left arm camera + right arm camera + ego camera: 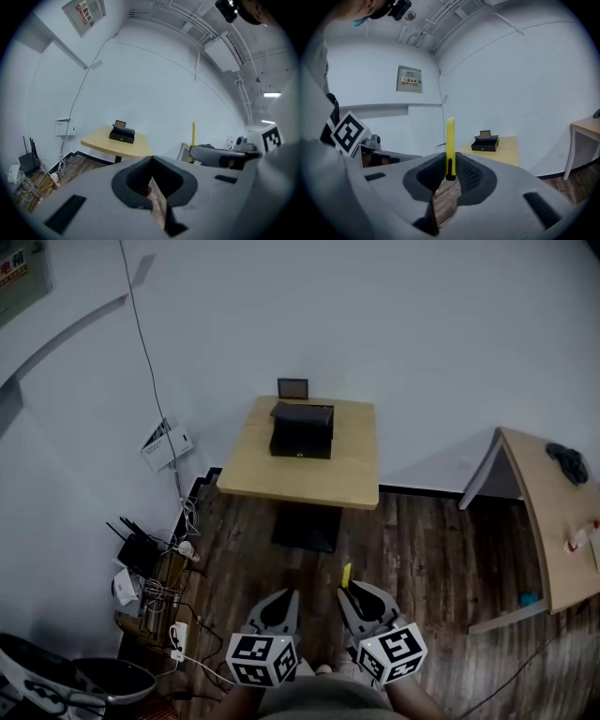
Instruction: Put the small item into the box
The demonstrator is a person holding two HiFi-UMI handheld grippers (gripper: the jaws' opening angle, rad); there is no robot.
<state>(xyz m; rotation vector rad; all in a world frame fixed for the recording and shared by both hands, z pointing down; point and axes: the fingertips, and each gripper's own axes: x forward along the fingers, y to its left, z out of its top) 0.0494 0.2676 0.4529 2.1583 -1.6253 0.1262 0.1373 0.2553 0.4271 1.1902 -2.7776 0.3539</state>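
A black box (302, 430) with its lid on sits on a small wooden table (347, 465) ahead of me, against the white wall. My right gripper (354, 592) is shut on a thin yellow stick-like item (347, 575) that stands up from between its jaws. The right gripper view shows that item (450, 145) pinched upright at the jaw tips, with the box (484, 143) far beyond. My left gripper (284, 601) hangs beside the right one, low over the floor, shut and empty. In the left gripper view the box (122, 134) is small and distant.
A small framed picture (292, 388) leans on the wall behind the box. A second wooden table (553, 521) stands at the right with a dark cloth (567, 462). A router and tangled cables (141, 563) lie by the left wall on the dark wood floor.
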